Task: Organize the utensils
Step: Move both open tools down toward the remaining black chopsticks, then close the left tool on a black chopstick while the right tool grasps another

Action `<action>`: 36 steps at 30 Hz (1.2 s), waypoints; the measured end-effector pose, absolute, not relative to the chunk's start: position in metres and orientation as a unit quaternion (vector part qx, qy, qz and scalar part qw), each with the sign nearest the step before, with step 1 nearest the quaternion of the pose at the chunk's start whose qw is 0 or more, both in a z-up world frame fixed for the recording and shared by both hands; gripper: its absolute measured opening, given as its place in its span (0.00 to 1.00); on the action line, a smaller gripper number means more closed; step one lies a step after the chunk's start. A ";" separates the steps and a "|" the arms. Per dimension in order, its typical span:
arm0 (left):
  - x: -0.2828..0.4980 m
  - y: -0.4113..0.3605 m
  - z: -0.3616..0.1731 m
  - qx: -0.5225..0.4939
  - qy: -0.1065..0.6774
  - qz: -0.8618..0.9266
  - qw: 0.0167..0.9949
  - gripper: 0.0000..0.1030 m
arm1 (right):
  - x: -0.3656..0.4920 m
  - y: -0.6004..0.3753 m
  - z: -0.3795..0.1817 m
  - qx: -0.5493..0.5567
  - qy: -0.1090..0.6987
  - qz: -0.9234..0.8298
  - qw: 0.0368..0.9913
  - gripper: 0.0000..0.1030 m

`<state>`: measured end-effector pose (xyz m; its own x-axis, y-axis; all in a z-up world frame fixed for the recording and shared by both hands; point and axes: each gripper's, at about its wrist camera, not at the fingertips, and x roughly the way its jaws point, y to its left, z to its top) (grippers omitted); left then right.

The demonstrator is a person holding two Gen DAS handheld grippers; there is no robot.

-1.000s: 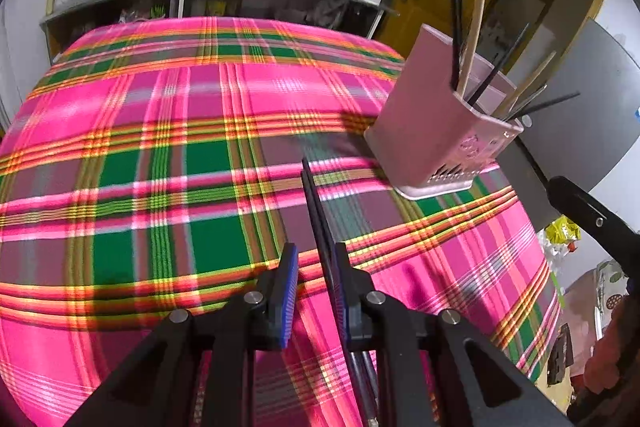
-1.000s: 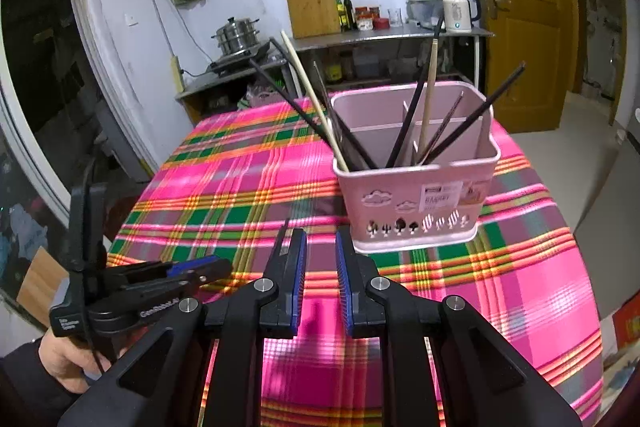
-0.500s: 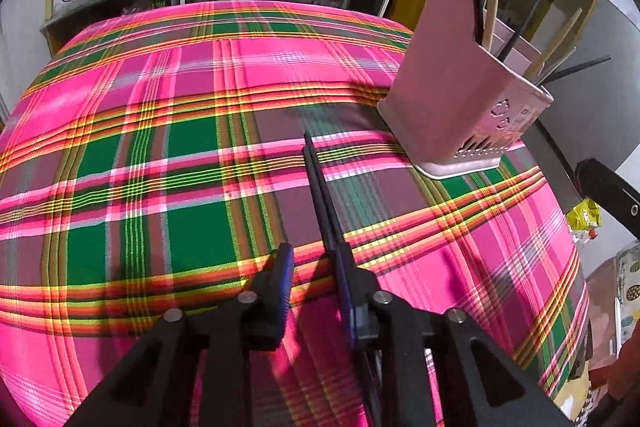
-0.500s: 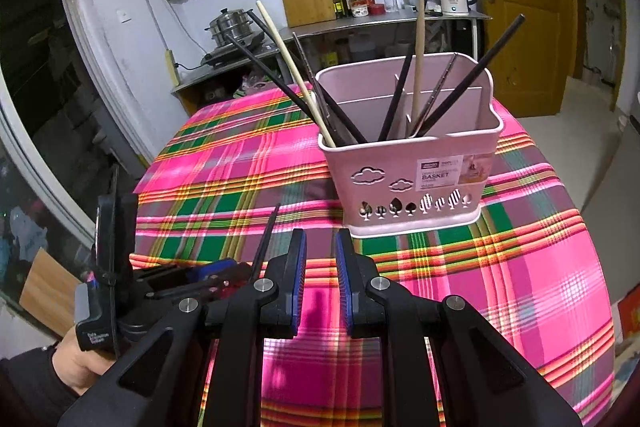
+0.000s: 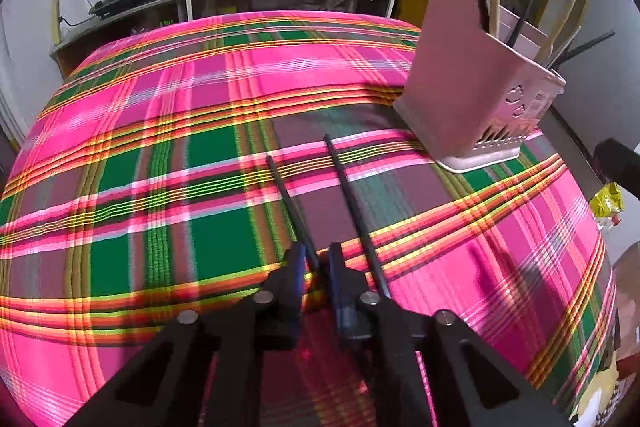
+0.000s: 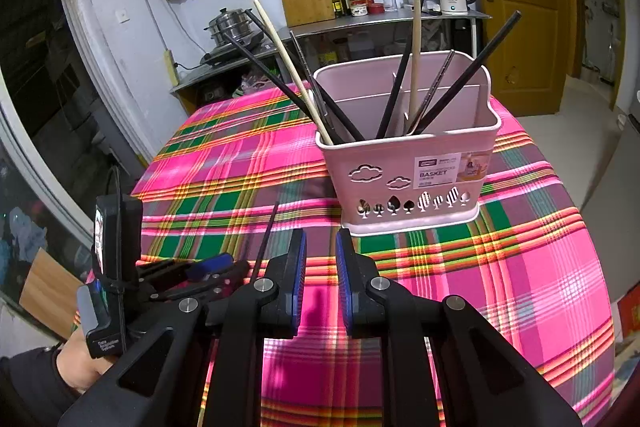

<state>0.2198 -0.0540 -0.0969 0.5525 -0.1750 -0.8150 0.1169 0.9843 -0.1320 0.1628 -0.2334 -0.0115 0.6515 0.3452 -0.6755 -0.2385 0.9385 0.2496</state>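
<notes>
Chopsticks (image 5: 292,203) now splayed between fingers (image 5: 297,259)

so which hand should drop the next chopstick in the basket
Left. Its claw has just been closing on a black chopstick, beside a second one. The right claw is empty, facing the pink basket.
</notes>
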 end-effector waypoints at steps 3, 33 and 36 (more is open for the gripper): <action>0.219 -0.041 -0.096 -0.041 0.468 -0.085 0.879 0.09 | 0.163 -0.229 -0.014 0.068 0.389 0.165 0.904 0.15; 0.214 0.061 -0.097 -0.104 0.466 0.001 0.879 0.08 | 0.228 -0.122 -0.101 0.016 0.489 0.194 0.850 0.15; 0.215 0.059 -0.098 -0.095 0.464 0.005 0.881 0.08 | 0.229 -0.118 -0.101 0.006 0.487 0.187 0.853 0.15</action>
<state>0.2146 0.0590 -0.0976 0.5694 -0.0801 -0.8182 -0.0970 0.9817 -0.1636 0.2290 -0.1184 -0.1010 0.4567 0.3250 -0.8281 -0.3128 0.9301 0.1926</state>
